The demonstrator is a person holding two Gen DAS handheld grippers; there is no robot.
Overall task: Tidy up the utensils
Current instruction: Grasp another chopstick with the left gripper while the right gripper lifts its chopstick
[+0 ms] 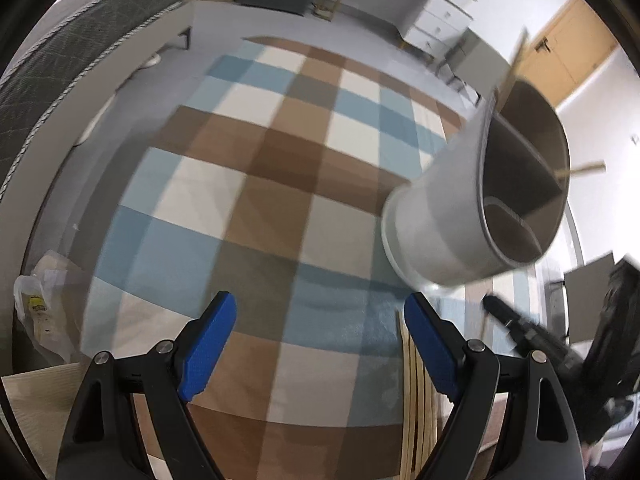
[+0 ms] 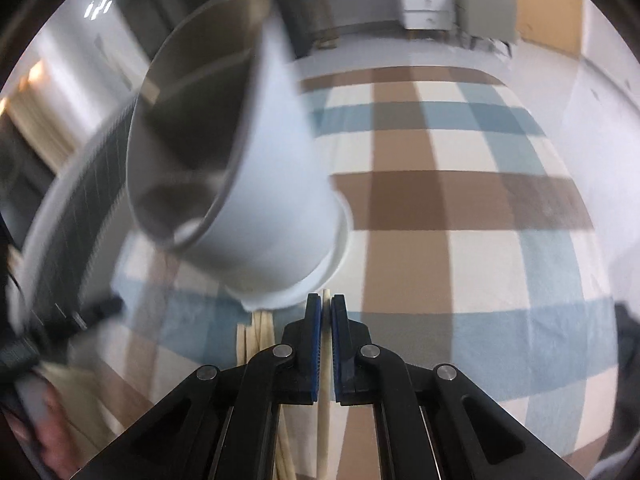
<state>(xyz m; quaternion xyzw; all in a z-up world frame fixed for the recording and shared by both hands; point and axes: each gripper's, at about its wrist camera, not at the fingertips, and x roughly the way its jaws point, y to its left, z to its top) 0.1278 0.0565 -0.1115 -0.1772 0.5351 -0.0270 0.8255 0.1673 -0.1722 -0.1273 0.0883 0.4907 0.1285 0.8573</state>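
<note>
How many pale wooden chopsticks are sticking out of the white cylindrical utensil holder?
2: one pale wooden chopstick pokes over the right rim of the white cylindrical utensil holder, and another over its top rim. Blur may hide more inside.

You are looking down on a checked cloth [image 1: 256, 184] in blue, brown and cream. Beyond it lies a pale grey floor [image 1: 216, 28], a white chest of drawers [image 1: 436, 20] against the far wall, a wooden door [image 1: 568, 56] at right and a grey quilted mattress [image 1: 52, 76] at left.
</note>
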